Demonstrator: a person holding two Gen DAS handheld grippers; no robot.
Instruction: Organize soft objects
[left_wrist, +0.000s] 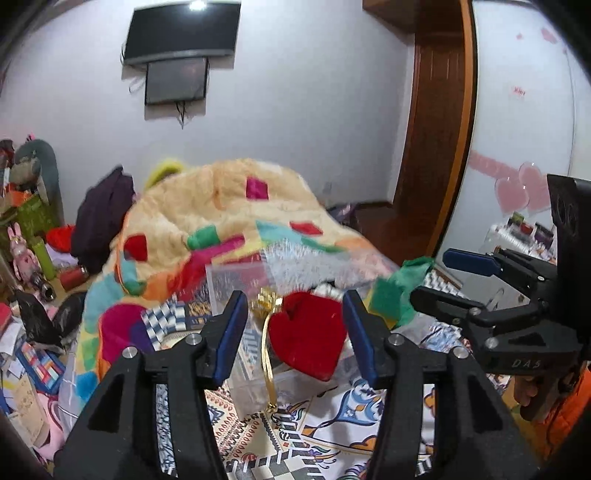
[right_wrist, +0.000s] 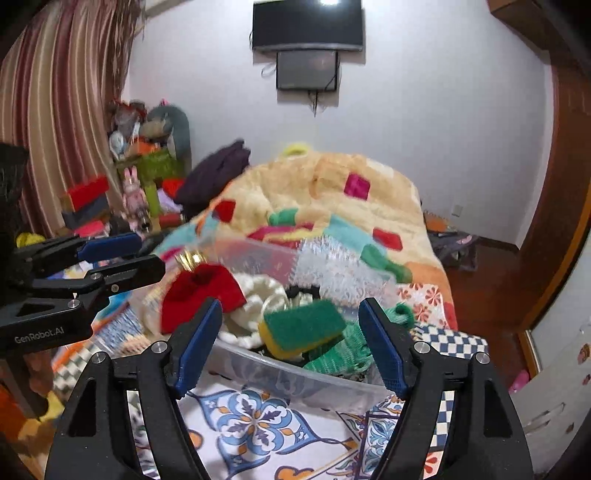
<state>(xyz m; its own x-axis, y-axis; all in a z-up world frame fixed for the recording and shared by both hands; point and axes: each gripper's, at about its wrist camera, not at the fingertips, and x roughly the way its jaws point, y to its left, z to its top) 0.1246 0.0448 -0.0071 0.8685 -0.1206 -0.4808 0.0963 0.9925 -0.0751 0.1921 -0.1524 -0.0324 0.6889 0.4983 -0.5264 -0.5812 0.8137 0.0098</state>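
A clear plastic bin (right_wrist: 295, 376) sits on the patterned bedsheet and holds soft items. A red plush heart (left_wrist: 306, 332) with a gold ribbon (left_wrist: 267, 354) hangs over the bin's left edge; it also shows in the right wrist view (right_wrist: 199, 295). Inside lie a green-and-yellow sponge (right_wrist: 301, 326), a white knit piece (right_wrist: 255, 299), green knit cloth (right_wrist: 340, 356) and a tinsel-like white item (right_wrist: 340, 266). My left gripper (left_wrist: 295, 332) is open, its pads either side of the heart without touching. My right gripper (right_wrist: 290, 343) is open and empty, just in front of the sponge.
A fluffy cream blanket with coloured patches (left_wrist: 221, 206) is heaped behind the bin. A dark garment (left_wrist: 103, 218) lies on its left. Toys and boxes crowd the floor at left (left_wrist: 33, 258). A wooden wardrobe (left_wrist: 432, 129) stands at right. A TV (right_wrist: 306, 26) hangs on the wall.
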